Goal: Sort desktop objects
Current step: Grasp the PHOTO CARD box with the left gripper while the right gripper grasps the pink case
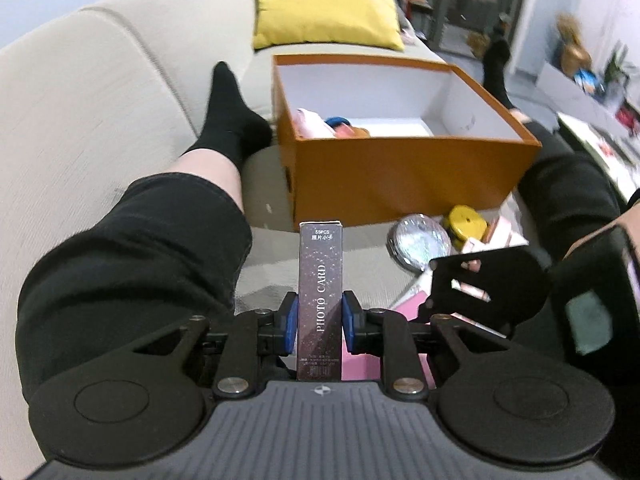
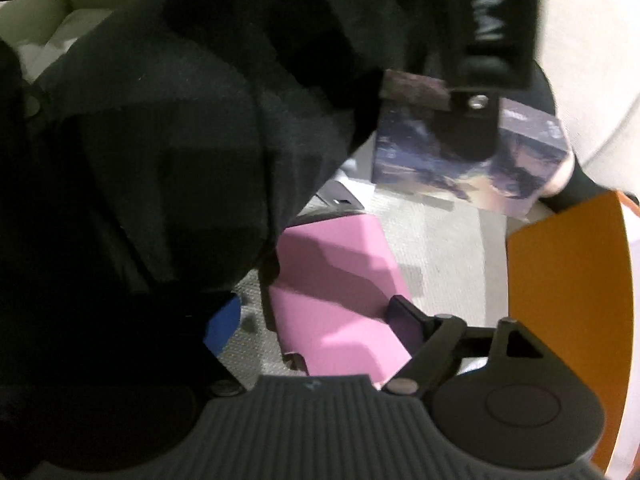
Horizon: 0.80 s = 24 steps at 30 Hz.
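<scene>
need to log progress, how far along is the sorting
Partly done. A few items, one pink, one blue, already lie in the orange box. In hand: the left gripper is shut on the photo card box. Left on the sofa: a round silver compact, a yellow object and a pink box between the right gripper's open jaws.

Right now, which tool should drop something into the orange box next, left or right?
Left. The left tool already grips the photo card box, pointing toward the open orange box. The right tool is open with nothing gripped, just above the pink thing.
</scene>
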Motion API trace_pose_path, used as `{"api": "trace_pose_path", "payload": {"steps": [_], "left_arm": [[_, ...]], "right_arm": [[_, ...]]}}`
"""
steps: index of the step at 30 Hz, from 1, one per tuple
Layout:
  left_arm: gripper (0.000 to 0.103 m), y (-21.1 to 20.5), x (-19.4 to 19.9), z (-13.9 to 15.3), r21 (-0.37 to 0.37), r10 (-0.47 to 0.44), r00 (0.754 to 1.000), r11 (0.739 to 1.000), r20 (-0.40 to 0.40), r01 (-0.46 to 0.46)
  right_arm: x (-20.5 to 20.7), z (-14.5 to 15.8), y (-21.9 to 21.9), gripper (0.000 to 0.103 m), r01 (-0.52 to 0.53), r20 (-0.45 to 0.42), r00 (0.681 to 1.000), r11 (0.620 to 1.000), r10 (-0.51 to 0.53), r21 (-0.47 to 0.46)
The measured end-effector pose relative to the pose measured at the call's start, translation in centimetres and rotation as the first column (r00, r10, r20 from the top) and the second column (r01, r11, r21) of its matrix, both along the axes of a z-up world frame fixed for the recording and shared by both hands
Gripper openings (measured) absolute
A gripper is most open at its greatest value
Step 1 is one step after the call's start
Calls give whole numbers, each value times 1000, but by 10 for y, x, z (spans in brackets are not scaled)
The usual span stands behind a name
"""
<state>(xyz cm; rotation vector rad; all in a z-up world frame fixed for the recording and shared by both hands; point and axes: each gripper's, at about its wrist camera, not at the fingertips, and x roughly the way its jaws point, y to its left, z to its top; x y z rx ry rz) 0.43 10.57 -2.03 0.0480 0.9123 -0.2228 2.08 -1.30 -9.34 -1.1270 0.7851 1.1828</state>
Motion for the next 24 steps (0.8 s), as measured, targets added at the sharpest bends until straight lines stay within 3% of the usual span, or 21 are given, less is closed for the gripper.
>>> {"api": "trace_pose_path", "payload": {"steps": [6,10,11,13,17,24], "left_arm": [[25,12,0,-1,-67,85,996,994,9,-85],[25,13,-2,-2,-72,93,996,993,7,-92],[25,13,-2,-2,-72,92,996,993,7,-92],[25,14,-3,-2,-76,95,995,993,9,-94],[25,15,-3,-3,-83,98,995,992,10,-97],[25,9,3,-7,-71,108,994,991,-18,-109]], "right_arm": [[4,-5,1,92,-97,6,995,993,97,-61],[8,-6,-2,92,-124,33,991,989,127,-84],[10,-8,-3,87,-113,63,991,989,120,-100],[19,-10,-6,84,-57,97,993,991,69,-118],[35,-2,-20,84,20,175,984,999,-11,-49],[64,11,-35,84,210,236,941,966,-242,152]]}}
